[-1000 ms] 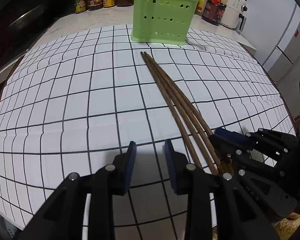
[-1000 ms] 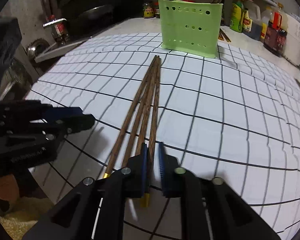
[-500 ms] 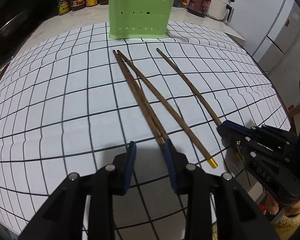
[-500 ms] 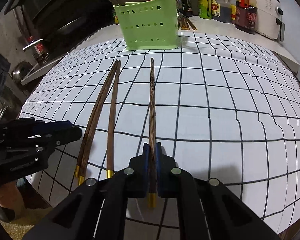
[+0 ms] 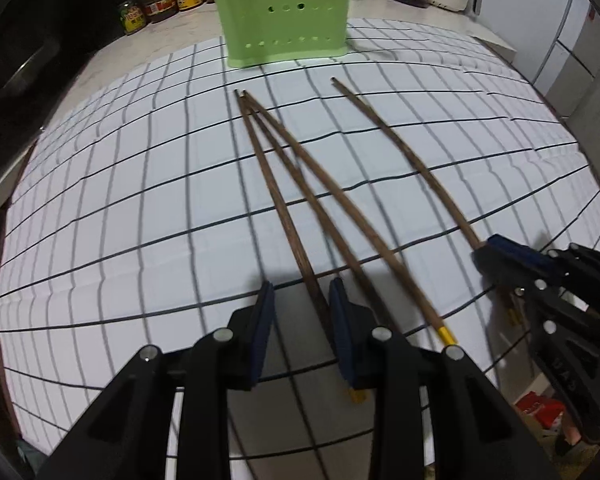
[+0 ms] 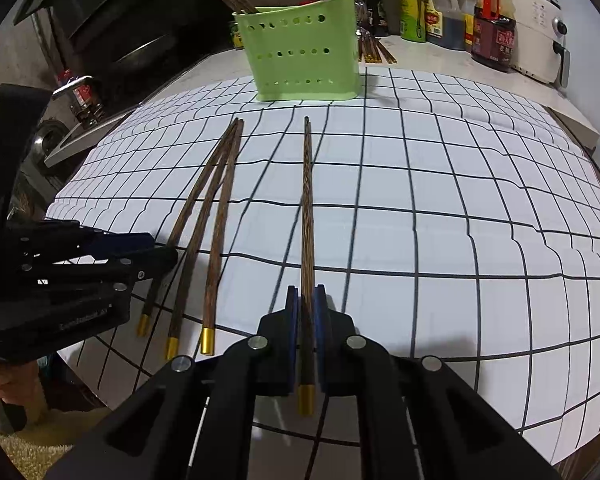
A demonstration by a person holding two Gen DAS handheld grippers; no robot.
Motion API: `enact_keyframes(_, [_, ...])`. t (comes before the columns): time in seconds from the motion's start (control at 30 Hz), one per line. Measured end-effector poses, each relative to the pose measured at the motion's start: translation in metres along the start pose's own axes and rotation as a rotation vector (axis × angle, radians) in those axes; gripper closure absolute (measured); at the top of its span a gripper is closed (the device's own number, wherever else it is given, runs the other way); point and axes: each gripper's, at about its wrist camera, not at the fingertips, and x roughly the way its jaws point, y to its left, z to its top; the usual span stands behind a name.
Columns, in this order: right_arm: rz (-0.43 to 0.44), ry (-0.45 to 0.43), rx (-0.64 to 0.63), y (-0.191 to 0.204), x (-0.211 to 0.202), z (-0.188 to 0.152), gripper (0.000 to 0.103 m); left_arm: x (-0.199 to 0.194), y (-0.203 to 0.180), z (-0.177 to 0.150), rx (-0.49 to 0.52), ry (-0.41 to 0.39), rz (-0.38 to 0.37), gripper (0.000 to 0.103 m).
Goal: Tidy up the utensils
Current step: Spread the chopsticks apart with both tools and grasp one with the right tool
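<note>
Chopsticks (image 6: 307, 208): one between right tongs (image 6: 305, 322), just easing | left tongs (image 5: 300, 312) apart (astride another; tail hidden)

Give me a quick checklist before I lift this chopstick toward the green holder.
1. Right gripper on the separated brown wooden chopstick: its fingers have just eased open slightly, chopstick between them; firm grip: cannot tell.
2. That chopstick clear of the three other wooden chopsticks: ok.
3. Left gripper open, one chopstick between its fingers, not clamped: ok.
4. Perforated green plastic utensil holder upright: ok.
5. Room inside the holder: cannot tell.
6. Checked white cloth between chopstick and holder unobstructed: ok.
</note>
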Motion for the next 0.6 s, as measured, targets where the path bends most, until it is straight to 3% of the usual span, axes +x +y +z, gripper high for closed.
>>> enact_keyframes(0.1, [-0.003, 0.001, -0.022, 0.004, 0.003, 0.000, 0.090, 0.001, 0.012, -0.002, -0.011, -0.005, 0.013, 0.075])
enact_keyframes(0.17, [0.003, -0.005, -0.046, 0.008, 0.003, 0.001, 0.083, 0.001, 0.022, -0.004, -0.014, -0.014, 0.022, 0.084])
enact_keyframes(0.3, [-0.034, -0.021, -0.081, 0.013, 0.008, 0.004, 0.087, 0.000, 0.038, -0.008, -0.012, -0.030, 0.051, 0.088])
enact_keyframes(0.37, [-0.059, -0.023, -0.075, 0.011, 0.009, 0.006, 0.095, -0.001, 0.047, -0.010, -0.012, -0.040, 0.033, 0.088])
enact_keyframes(0.6, [-0.115, -0.029, 0.006, 0.000, 0.007, 0.007, 0.095, -0.007, 0.066, -0.023, -0.061, -0.079, -0.070, 0.088])
